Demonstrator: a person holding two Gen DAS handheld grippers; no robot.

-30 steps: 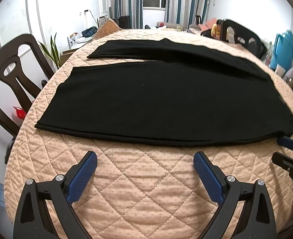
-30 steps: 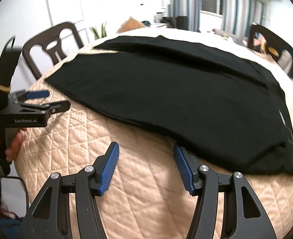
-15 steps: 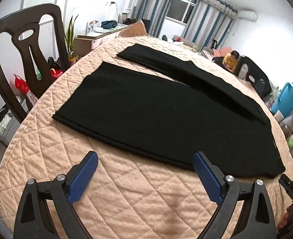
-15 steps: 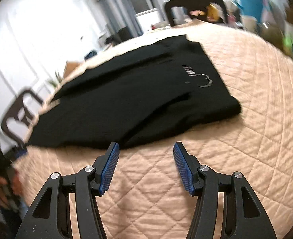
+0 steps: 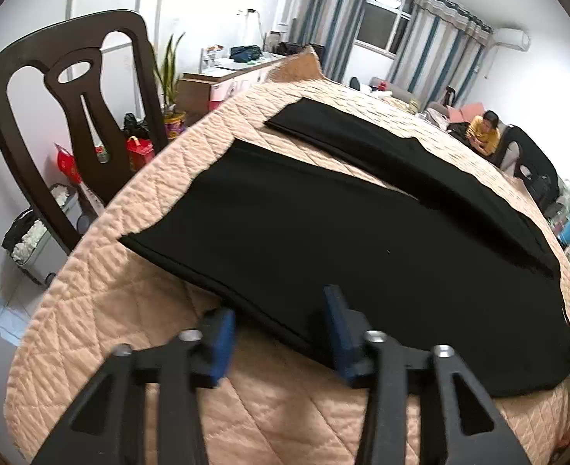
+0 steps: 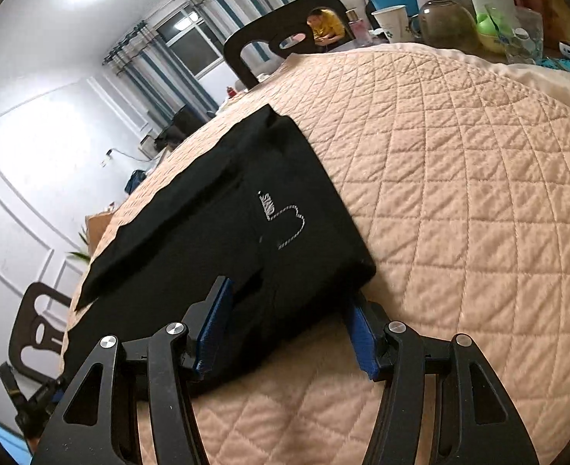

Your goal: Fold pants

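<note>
Black pants (image 5: 362, 232) lie flat on a peach quilted table cover (image 5: 130, 310), both legs spread toward the far left. In the right wrist view the waist end (image 6: 277, 232) with a white stitched logo lies nearest. My left gripper (image 5: 279, 325) is open, its blue pads straddling the near edge of the front leg. My right gripper (image 6: 288, 325) is open, its jaws on either side of the waist's near corner, the cloth between them.
A dark wooden chair (image 5: 75, 116) stands at the table's left. Another chair (image 6: 277, 38) stands at the far side. Cups, a glass jar and bottles (image 6: 439, 19) crowd the table's right end. The table edge drops off close in front of both grippers.
Both grippers moved forward onto the pants' near edge. The left jaws narrowed around the leg edge; the right swung to the waist corner, which now lies between its jaws.
</note>
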